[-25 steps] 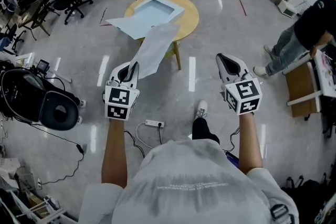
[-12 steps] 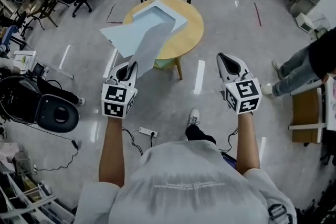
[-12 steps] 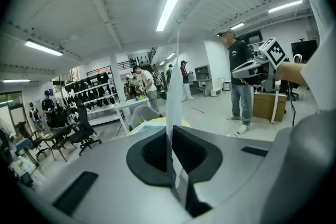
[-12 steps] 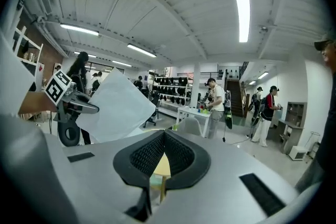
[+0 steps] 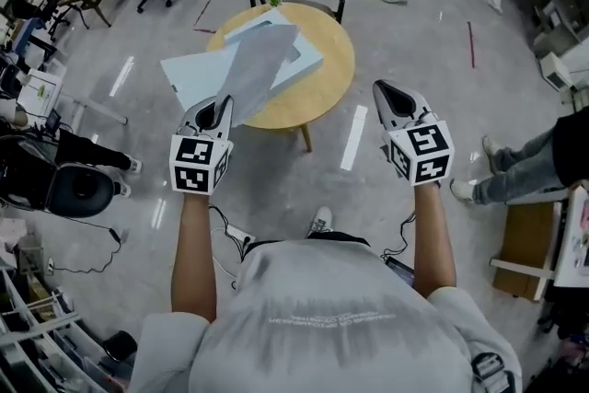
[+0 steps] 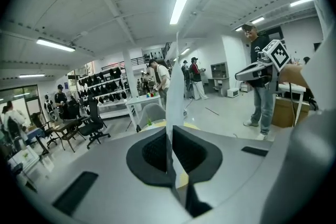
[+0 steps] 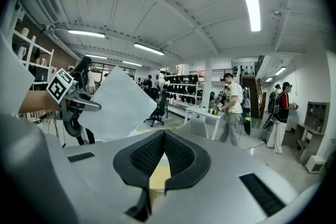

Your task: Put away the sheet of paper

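Sheet of paper [image 5: 255,67] pinched in left tool [image 5: 224,106] above round table [image 5: 329,74] and box [image 5: 189,74]; right tool [image 5: 380,89] closed, empty.

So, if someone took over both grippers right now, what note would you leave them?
Left hand-held gripper: shut on the sheet, which is held in the air, pointing toward the round table.
Right hand-held gripper: shut, empty, raised alongside.
On the table: an open pale box.
Done: the sheet is picked up.
Left: carry it to where it goes, probably that box, lay it down and let go.
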A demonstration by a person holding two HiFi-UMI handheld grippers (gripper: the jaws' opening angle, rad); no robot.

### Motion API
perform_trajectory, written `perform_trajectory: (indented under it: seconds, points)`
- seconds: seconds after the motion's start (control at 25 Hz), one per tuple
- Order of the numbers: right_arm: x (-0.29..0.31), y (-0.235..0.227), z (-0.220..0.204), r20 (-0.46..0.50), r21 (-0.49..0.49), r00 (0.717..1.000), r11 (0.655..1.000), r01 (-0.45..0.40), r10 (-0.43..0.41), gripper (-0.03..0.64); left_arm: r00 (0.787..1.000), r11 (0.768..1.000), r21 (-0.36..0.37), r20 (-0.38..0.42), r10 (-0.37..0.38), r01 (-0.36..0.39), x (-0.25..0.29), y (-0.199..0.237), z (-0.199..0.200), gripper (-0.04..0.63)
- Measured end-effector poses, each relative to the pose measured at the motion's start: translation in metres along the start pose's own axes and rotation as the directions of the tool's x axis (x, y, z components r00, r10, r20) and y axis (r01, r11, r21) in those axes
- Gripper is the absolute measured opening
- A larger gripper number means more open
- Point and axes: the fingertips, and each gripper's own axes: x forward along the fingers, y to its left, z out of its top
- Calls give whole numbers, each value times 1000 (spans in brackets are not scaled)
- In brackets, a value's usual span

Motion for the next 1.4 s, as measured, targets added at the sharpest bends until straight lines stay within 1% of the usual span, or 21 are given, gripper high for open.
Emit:
perform_trajectory:
  seconds: [0.2, 0.32, 0.56, 0.72, 0.88, 0.96, 1.08, 1.2, 1.32, 1.4]
  points:
    - [36, -25, 4, -5, -23, 998, 998, -62, 62, 28, 998, 995, -76, -14, 67, -68, 25, 14, 4, 18]
    - [52, -35, 7, -4, -21, 996, 996, -88, 88, 28, 995, 988, -121, -27, 91, -94, 35, 21, 3, 18]
    - [95, -36, 0, -22, 6, 994, 994, -111, 111, 28, 991, 967, -220, -33, 128, -132, 49, 50, -11, 18]
    - [131, -26, 0, -41, 5, 991, 992, -127, 127, 28, 990, 950, -279, -32, 135, -138, 67, 80, -26, 18]
    - [168, -24, 7, -65, -13, 989, 991, -131, 130, 28, 991, 936, -326, -18, 134, -132, 93, 117, -33, 18]
    - [191, -25, 13, -75, -14, 989, 992, -128, 126, 28, 992, 926, -358, -12, 126, -122, 106, 136, -35, 18]
    - [229, -21, 22, -92, -5, 988, 993, -122, 121, 28, 995, 898, -431, -10, 95, -90, 125, 164, -46, 18]
    - [258, -14, 27, -116, -8, 986, 993, -122, 120, 28, 998, 859, -508, -15, 60, -59, 140, 183, -60, 18]
    - [279, -9, 26, -136, -6, 982, 991, -133, 131, 28, 999, 812, -582, -22, 28, -36, 155, 194, -74, 18]
    - [294, -6, 21, -154, -2, 977, 989, -150, 148, 28, 1000, 771, -636, -30, 9, -26, 165, 196, -85, 18]
